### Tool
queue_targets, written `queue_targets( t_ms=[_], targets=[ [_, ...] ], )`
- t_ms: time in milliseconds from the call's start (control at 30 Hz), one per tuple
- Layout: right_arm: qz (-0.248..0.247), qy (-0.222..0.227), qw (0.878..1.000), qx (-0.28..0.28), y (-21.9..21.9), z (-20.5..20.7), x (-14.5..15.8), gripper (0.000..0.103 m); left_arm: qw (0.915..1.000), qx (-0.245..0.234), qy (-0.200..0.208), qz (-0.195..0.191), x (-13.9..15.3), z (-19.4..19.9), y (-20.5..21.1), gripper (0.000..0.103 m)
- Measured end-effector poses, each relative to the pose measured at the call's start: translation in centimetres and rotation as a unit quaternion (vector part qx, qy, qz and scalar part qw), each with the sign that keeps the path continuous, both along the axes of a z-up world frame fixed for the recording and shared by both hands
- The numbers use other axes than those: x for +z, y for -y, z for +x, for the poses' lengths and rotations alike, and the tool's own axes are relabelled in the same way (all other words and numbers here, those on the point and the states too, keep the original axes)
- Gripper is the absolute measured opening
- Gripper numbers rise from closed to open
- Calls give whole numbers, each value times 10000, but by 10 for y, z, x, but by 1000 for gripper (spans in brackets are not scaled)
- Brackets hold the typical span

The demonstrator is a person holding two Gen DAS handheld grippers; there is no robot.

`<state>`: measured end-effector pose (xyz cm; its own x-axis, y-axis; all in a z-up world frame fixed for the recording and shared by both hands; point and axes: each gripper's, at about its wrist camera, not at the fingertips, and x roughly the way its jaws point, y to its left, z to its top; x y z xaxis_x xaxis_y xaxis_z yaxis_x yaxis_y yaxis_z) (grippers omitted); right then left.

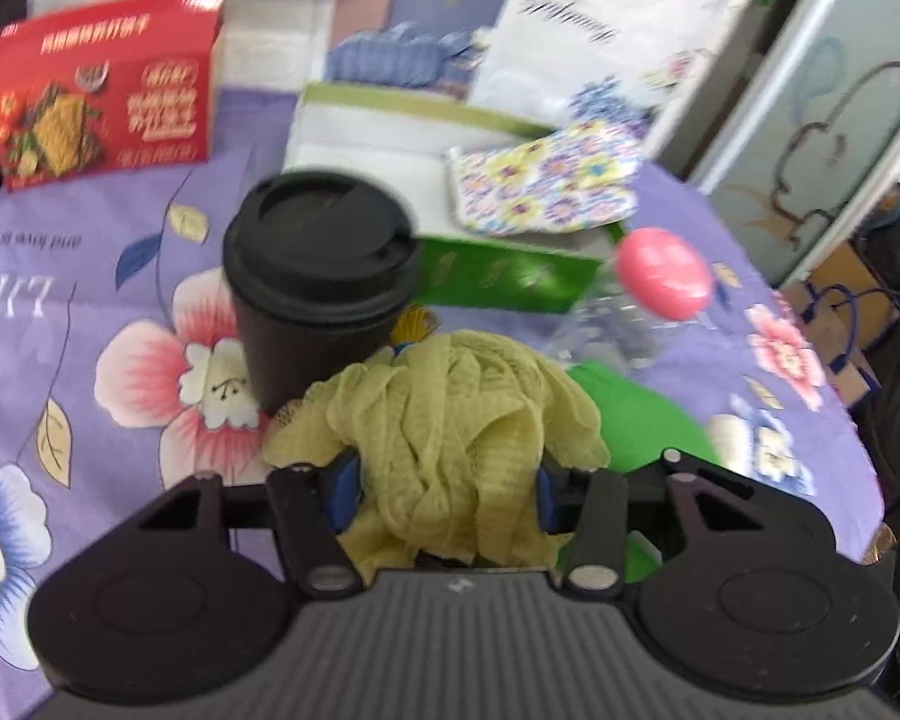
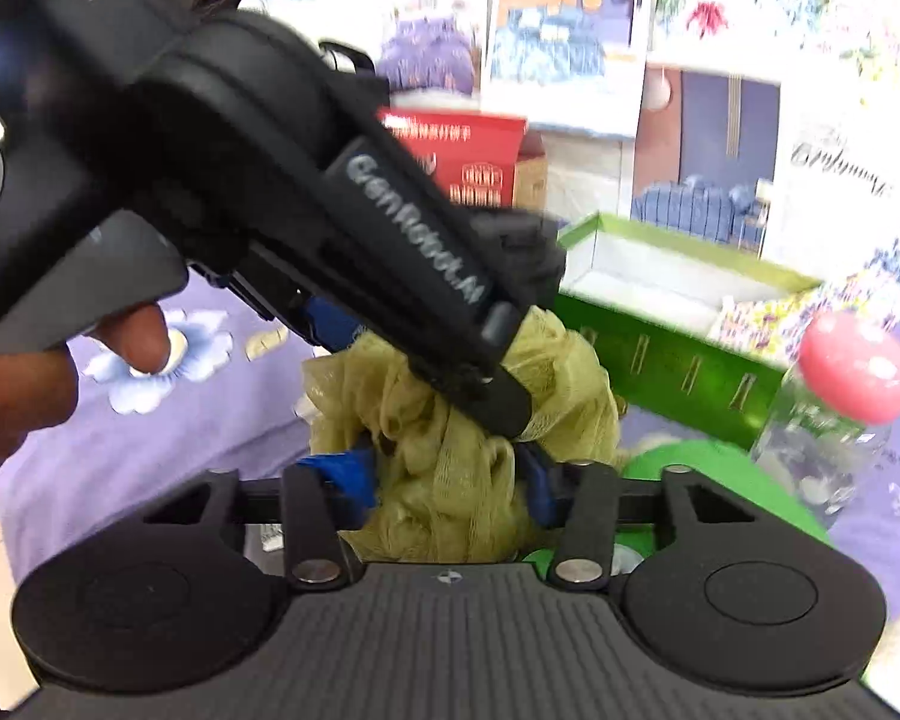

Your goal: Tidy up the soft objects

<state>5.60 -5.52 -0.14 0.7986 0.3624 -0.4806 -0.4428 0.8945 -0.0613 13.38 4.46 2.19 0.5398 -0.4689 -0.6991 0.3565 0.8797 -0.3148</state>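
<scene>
A yellow-green mesh bath pouf (image 1: 450, 420) sits on the purple floral cloth (image 1: 90, 276), just in front of a black lidded cup (image 1: 321, 282). My left gripper (image 1: 444, 495) is shut on it, its blue pads pressing into the mesh from both sides. In the right wrist view the same pouf (image 2: 450, 480) is squeezed between the blue pads of my right gripper (image 2: 447, 483). There the left gripper (image 2: 432, 375) reaches in from the upper left, its black finger lying across the top of the pouf. A hand (image 2: 30, 372) holds that gripper's handle.
An open green box (image 2: 660, 348) with a white inside stands behind the pouf, a floral pouch (image 1: 546, 186) at its right end. A clear bottle with a pink cap (image 2: 852, 372) stands at the right. A green item (image 1: 642, 414) lies under the pouf. A red carton (image 1: 102, 90) stands far left.
</scene>
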Motion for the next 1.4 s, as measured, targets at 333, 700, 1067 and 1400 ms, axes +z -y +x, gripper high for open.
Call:
queue_targets(
  t_ms=[333, 700, 1067, 1400],
  targets=[
    [-601, 1516, 9859, -379, 4, -32, 47, 28, 9920, -322, 1220, -99, 75, -33, 23, 45],
    [-782, 1238, 9889, -251, 21, 126, 97, 34, 9886, 307, 1472, -24, 120, 118, 28, 74],
    [-190, 1262, 9901, -589, 68, 82, 109, 37, 9854, 826, 1465, 257, 96, 106, -2, 74],
    [149, 577, 9923, -1087, 97, -9, 63, 40, 9848, 219, 1583, 674, 65, -10, 17, 75]
  ],
)
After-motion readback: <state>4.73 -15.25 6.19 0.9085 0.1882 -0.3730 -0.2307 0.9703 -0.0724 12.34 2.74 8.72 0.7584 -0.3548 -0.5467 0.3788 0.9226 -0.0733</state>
